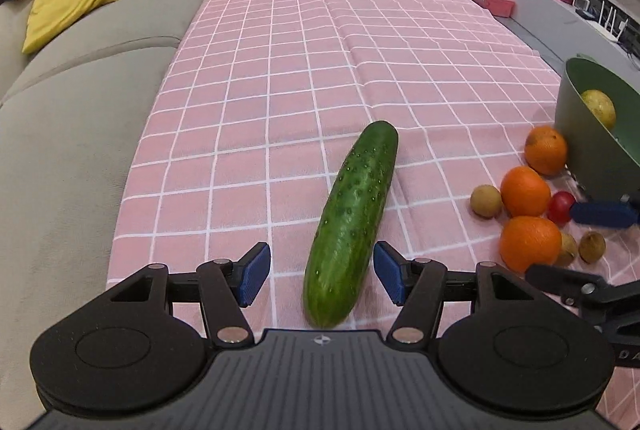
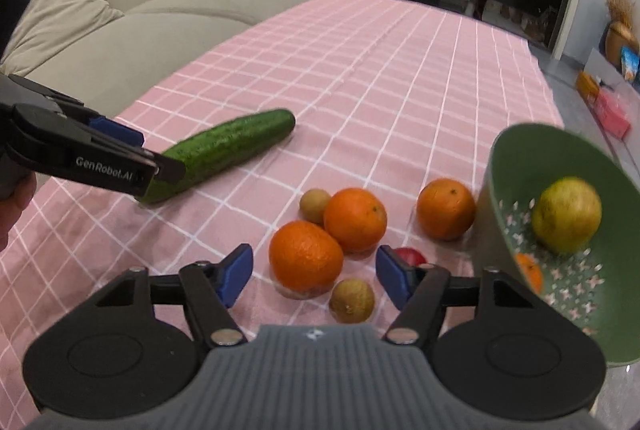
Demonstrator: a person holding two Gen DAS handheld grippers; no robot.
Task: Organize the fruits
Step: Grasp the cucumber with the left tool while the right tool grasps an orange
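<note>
The cucumber [image 1: 352, 222] lies on the pink checked tablecloth [image 1: 280, 70], its near end between the left gripper's [image 1: 322, 276] parted pads, untouched, apparently lined up for a grasp. At three o'clock, loose oranges [image 2: 306, 256] and small brown fruits [image 2: 352, 300] cluster beside the green colander [image 2: 516, 166], which already holds a yellow-green fruit [image 2: 566, 216]. The right gripper [image 2: 316, 276] hangs half-open and empty over the nearest orange.

Both grippers share one build: the left gripper [image 1: 322, 272] and right gripper [image 2: 316, 275] have matte black linkage arms with silver pivot screws, round black discs, a ribbed grey housing and ridged blue pads [image 1: 253, 278]. White lettering reads "GenRobot.AI".
</note>
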